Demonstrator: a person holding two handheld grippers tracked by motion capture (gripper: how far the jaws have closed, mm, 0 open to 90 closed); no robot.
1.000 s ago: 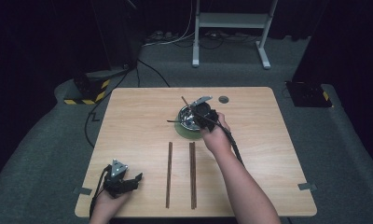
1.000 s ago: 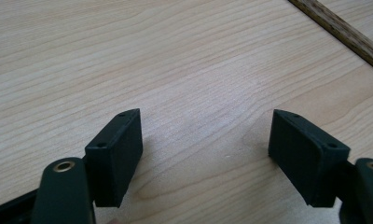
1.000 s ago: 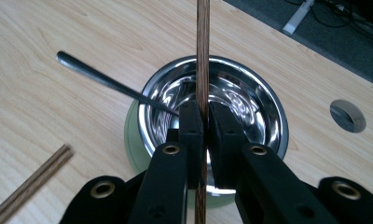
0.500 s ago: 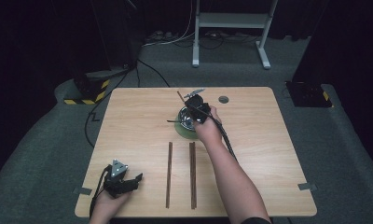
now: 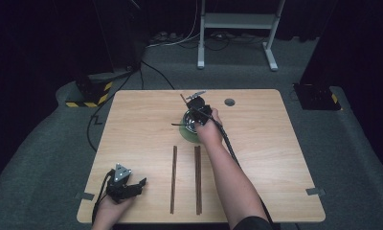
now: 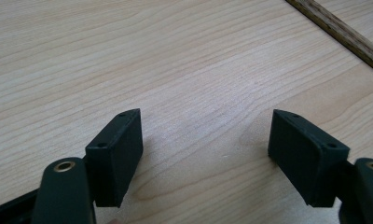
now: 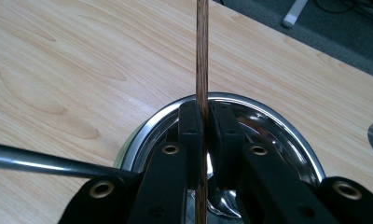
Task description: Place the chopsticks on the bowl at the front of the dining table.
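- The worktop is pale wood, flat and bare enough to let thin sticks roll.
- A metal bowl sits just past the worktop's centre, toward 12 o'clock; its polished wall looks hard, slick and probably light enough to skid if nudged.
- The right gripper hangs over that bowl, jaws pressed together on a chopstick.
- The left gripper rests near the 7 o'clock corner, jaws apart with nothing between them.
- Two more chopsticks lie side by side toward 6 o'clock.
- The held chopstick is thin, stiff wood, light and smooth; pinched partway along, it may pivot or slip, so a mid-length hold seems safest.
- A dark handle juts over the rim at 9 o'clock.
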